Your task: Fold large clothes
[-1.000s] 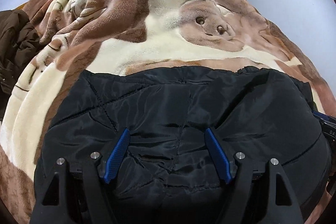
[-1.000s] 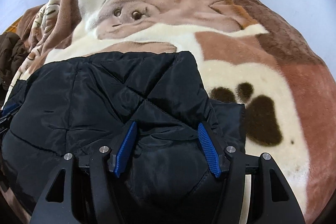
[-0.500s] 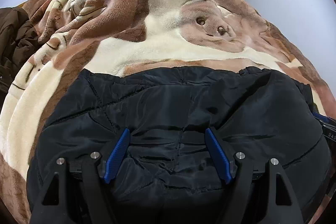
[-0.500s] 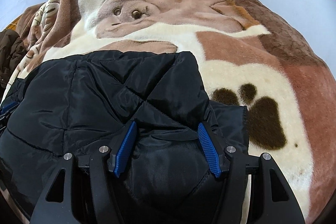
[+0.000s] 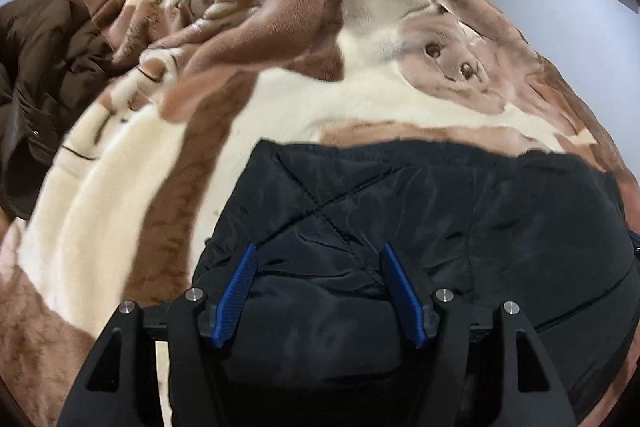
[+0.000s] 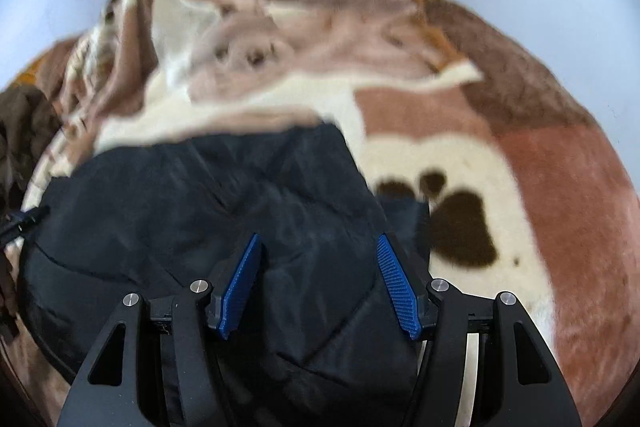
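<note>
Left wrist view: the black quilted jacket point(image 5: 420, 227) fills the lower centre and right of the frame, lying folded on a brown-and-cream plush blanket point(image 5: 132, 187) printed with dogs. The left gripper point(image 5: 316, 291) points down at the bundle with its blue pads apart; its jaws have just been closing, and a padded bulge of the jacket sits between them. Whether the pads press the cloth cannot be told from this view. A brown coat point(image 5: 44, 75) lies heaped at the left edge, well apart from the jacket.

Right wrist view: the same jacket point(image 6: 192, 211) occupies the lower left and centre, its right border near the paw print point(image 6: 456, 227) on the blanket point(image 6: 560, 187). The right gripper point(image 6: 318, 283) stands with jaws spread and jacket fabric bulging up between the pads; contact at the pads cannot be confirmed. The frame is blurred in its upper half.

Assessment: the step appears to be gathering the folded bundle from both ends. To do it well, both claws should take all layers together, close evenly, and keep the far edge straight so the slippery shell does not slide open.
</note>
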